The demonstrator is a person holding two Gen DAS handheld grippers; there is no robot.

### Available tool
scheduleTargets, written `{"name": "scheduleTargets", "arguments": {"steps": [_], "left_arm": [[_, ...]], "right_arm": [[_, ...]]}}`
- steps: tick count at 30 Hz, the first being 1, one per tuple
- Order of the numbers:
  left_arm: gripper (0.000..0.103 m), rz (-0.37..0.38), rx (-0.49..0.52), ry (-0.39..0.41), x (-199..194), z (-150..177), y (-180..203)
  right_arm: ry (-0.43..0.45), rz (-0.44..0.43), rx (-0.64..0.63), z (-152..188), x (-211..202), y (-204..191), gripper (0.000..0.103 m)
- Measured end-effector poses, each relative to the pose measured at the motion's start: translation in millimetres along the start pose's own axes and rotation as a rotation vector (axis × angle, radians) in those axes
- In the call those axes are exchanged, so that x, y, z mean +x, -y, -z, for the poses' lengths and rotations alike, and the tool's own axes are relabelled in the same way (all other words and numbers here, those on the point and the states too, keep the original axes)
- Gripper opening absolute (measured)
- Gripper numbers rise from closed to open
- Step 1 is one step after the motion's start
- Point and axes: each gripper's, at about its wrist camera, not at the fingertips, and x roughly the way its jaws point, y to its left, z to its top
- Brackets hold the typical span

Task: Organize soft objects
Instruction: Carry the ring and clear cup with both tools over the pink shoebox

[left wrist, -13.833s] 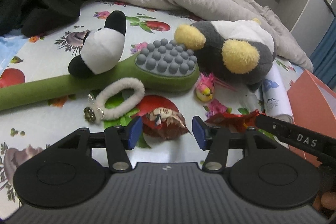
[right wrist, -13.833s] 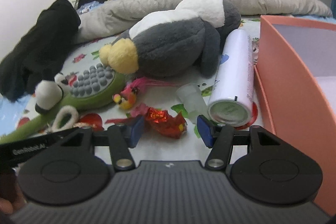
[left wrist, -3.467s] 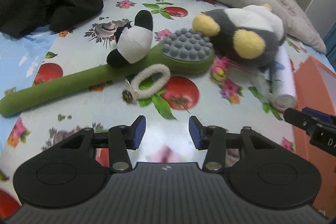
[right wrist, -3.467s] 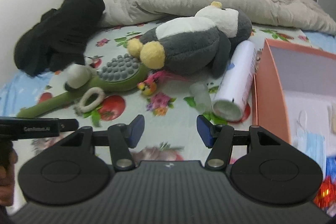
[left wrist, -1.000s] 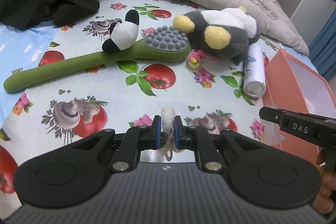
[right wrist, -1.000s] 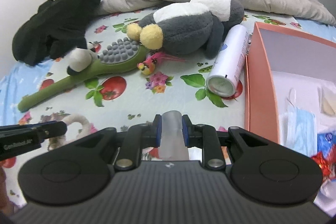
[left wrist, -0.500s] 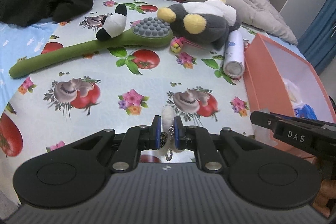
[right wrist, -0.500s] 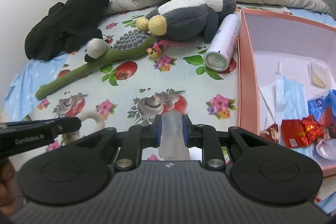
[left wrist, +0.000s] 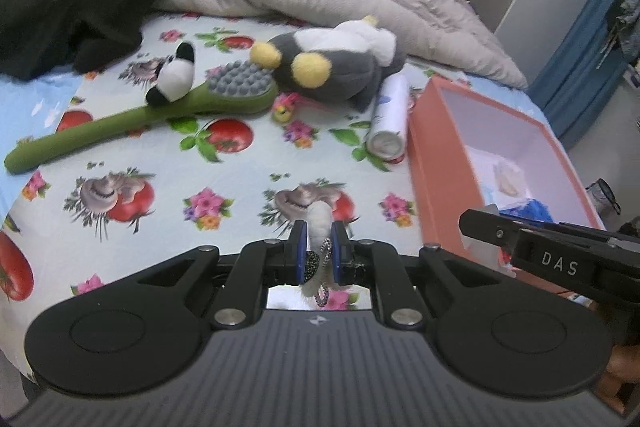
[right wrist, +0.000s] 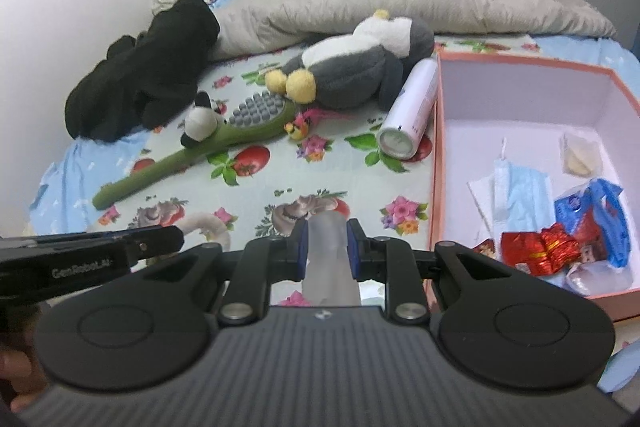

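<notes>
Above the floral sheet [left wrist: 140, 147], left claw [left wrist: 319, 251] pinches fuzzy white loop [left wrist: 319, 219].

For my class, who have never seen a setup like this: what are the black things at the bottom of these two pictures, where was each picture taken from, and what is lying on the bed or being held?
There is no robot here. A person holds a hand-operated gripper with two fingers in each hand, and a camera on each gripper looks forward along its fingers.

In the left camera's picture, the left gripper pinches a fuzzy white hair tie. In the right camera's picture, the right gripper pinches a small translucent cap.

On the flowered bedsheet lie a plush penguin, a green massage stick with a small panda on it, a tiny pink bird toy and a white spray can. The orange box beside them already holds a face mask and wrappers.
</notes>
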Motion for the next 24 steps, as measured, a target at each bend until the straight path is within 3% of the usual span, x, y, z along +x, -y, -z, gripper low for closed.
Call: {"name": "scheduleTargets", "arguments": {"steps": [14,24], "left_arm": [[0.015,0.104,0.086,0.06,-29.3,-15.9,69.9],[0.015,0.202,0.178,0.034,-15.0,-20.5,144.9]], "right_arm": [[0.106,0.032,0.029,-9.4,-61.2,32.2,0.024],[0.161,0.115,0.095,-6.7,-102.9,85.0,0.024]]}}
